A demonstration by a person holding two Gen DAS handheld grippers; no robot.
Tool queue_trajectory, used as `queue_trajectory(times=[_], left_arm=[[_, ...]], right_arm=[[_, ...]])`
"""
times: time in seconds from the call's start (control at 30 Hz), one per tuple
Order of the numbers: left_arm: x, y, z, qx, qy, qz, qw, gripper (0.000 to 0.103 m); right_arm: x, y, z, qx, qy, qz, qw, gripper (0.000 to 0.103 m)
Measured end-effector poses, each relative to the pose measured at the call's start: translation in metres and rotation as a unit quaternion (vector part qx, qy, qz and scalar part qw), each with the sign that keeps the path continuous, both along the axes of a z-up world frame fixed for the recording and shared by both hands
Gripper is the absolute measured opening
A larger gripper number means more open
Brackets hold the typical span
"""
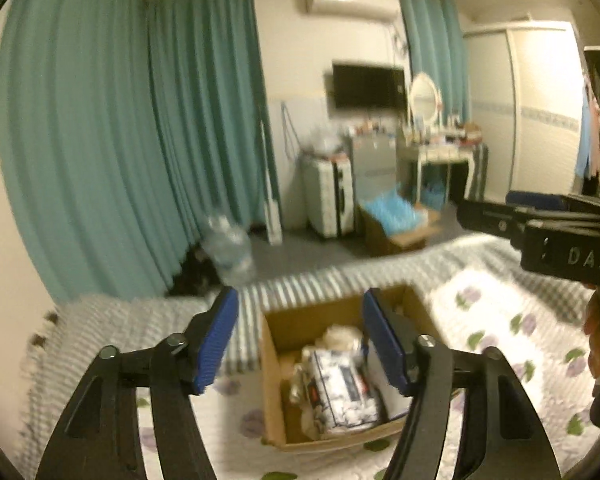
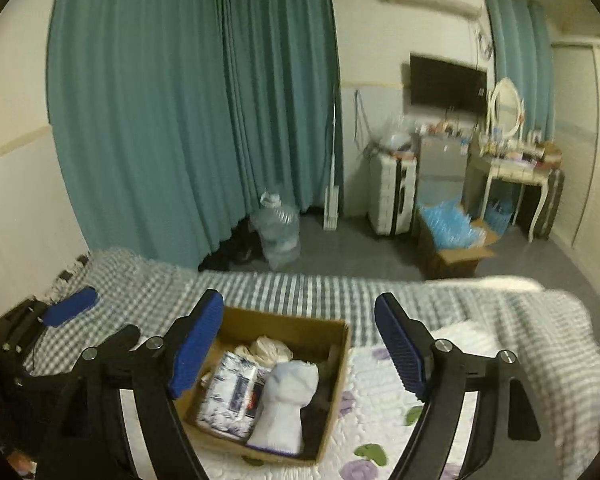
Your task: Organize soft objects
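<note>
An open cardboard box (image 1: 274,354) (image 2: 338,376) sits on the bed. It holds a blue-and-white patterned pack (image 1: 342,392) (image 2: 232,392), a white rolled cloth (image 2: 286,404) and a cream bundle (image 2: 266,348) (image 1: 342,336). My left gripper (image 1: 300,344) is open and empty, above the box. My right gripper (image 2: 300,348) is open and empty, above the box too. The right gripper's body shows at the right of the left wrist view (image 1: 556,228). The left gripper's blue fingertip shows at the left of the right wrist view (image 2: 70,306).
The bed has a floral quilt (image 1: 500,320) (image 2: 380,380) and a checked blanket (image 2: 300,284). Beyond it on the floor stand a large water bottle (image 2: 278,232), a suitcase (image 2: 392,196), a box of blue items (image 2: 452,236) and a dressing table (image 2: 516,172). Teal curtains (image 2: 180,100) hang behind.
</note>
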State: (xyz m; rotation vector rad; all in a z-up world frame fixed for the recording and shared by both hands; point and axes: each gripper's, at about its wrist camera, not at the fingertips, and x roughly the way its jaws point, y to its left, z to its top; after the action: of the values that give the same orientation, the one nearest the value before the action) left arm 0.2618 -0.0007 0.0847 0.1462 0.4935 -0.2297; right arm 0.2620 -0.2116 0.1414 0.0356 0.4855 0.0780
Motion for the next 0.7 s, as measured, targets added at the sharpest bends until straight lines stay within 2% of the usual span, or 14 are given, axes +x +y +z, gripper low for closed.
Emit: queue_trajectory(times=[0.07, 0.1, 0.17, 0.2, 0.37, 0.43, 0.53, 0.7], left_arm=[[-0.026, 0.009, 0.034, -0.002, -0.038, 0.003, 0.9993, 0.068], [-0.036, 0.012, 0.047, -0.002, -0.054, 0.005, 0.9985, 0.069], [-0.060, 0.021, 0.073, -0.002, -0.087, 0.009, 0.9961, 0.082], [-0.077, 0.025, 0.088, -0.005, -0.105, 0.012, 0.9943, 0.084], [-0.132, 0.047, 0.125, -0.024, -0.172, 0.026, 0.9845, 0.084], [-0.149, 0.053, 0.132, -0.032, -0.187, 0.031, 0.9814, 0.084], [-0.166, 0.057, 0.131, -0.043, -0.196, 0.035, 0.9791, 0.084], [-0.168, 0.065, 0.109, -0.051, -0.194, 0.040, 0.9789, 0.084]], right_arm=[[-0.026, 0.006, 0.028, -0.009, -0.025, -0.006, 1.000, 0.086], [-0.043, 0.008, 0.043, -0.014, -0.042, -0.012, 0.999, 0.094], [-0.069, 0.012, 0.064, -0.026, -0.065, -0.018, 0.997, 0.098], [-0.083, 0.015, 0.074, -0.033, -0.076, -0.020, 0.996, 0.102], [-0.149, 0.027, 0.107, -0.049, -0.122, -0.031, 0.991, 0.102], [-0.169, 0.031, 0.109, -0.046, -0.134, -0.030, 0.989, 0.103], [-0.196, 0.030, 0.097, -0.031, -0.152, -0.032, 0.987, 0.103], [-0.211, 0.031, 0.053, -0.021, -0.169, -0.029, 0.985, 0.103]])
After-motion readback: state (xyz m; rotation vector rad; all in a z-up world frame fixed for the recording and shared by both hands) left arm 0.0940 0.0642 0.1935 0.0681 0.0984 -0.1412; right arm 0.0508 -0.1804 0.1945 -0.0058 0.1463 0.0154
